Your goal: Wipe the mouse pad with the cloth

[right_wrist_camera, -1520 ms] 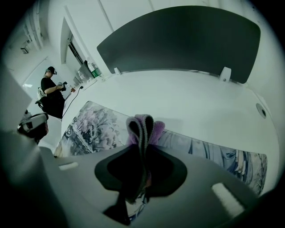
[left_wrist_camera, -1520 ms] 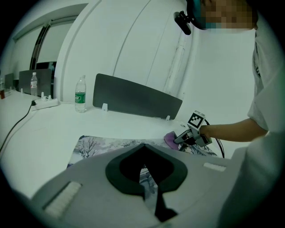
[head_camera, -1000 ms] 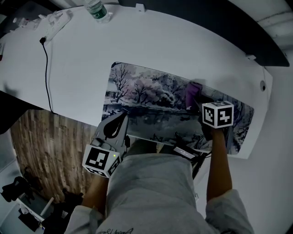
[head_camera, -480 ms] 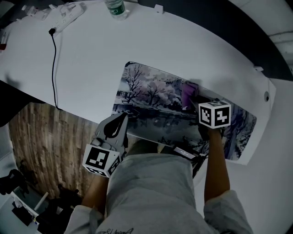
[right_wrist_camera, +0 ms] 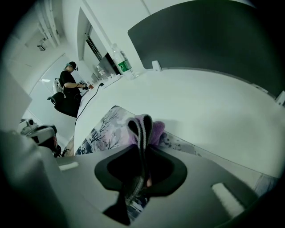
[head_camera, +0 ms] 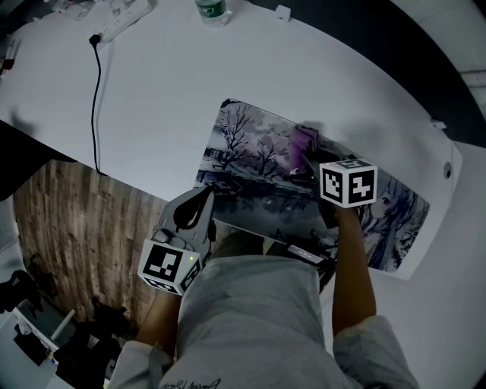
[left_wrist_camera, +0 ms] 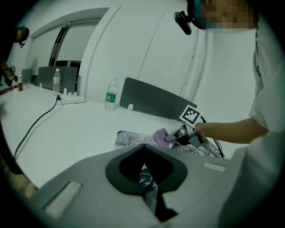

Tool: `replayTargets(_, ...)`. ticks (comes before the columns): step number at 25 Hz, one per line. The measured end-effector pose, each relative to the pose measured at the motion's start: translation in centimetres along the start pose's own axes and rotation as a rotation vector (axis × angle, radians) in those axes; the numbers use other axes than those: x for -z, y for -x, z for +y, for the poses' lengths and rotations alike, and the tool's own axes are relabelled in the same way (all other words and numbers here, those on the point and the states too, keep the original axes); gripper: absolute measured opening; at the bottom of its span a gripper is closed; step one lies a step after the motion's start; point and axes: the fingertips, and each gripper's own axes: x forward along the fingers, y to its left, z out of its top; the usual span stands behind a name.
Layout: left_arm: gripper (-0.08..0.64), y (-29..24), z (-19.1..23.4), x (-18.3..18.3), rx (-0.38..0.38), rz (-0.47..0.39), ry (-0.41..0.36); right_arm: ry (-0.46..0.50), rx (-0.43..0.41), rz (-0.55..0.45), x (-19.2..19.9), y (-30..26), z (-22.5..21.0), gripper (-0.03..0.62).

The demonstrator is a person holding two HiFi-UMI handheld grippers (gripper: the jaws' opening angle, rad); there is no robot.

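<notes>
A long mouse pad (head_camera: 250, 152) printed with wintry trees lies on the white table (head_camera: 152, 83). My right gripper (head_camera: 310, 161), under its marker cube, is shut on a purple cloth (head_camera: 302, 141) and presses it on the pad's far middle. In the right gripper view the cloth (right_wrist_camera: 147, 127) bulges out past the shut jaws of the right gripper (right_wrist_camera: 141, 147). My left gripper (head_camera: 203, 194) sits at the pad's near left corner, shut on the pad's edge. The left gripper view shows the left gripper (left_wrist_camera: 143, 149), the pad (left_wrist_camera: 129, 138) and the cloth (left_wrist_camera: 161, 134) beyond.
A water bottle (head_camera: 213, 9) and a power strip (head_camera: 125, 17) with a black cable (head_camera: 97, 106) sit at the table's far left. A dark divider panel (left_wrist_camera: 156, 100) stands behind the pad. Wooden floor (head_camera: 68, 228) shows below the table edge. A person (right_wrist_camera: 71, 87) stands far off.
My right gripper has slid the cloth leftward along the pad. The left gripper has stayed at the pad's near left corner. The head view has shifted a little.
</notes>
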Motion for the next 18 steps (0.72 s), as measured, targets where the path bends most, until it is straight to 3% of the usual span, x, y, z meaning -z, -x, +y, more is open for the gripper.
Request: replayTargets(18, 0.017, 4.6, 5.0, 2.8, -0.134, -0.013, 0.086, 0.138, -0.074, -0.009, -5.0, -5.6, 7.5, 0.083)
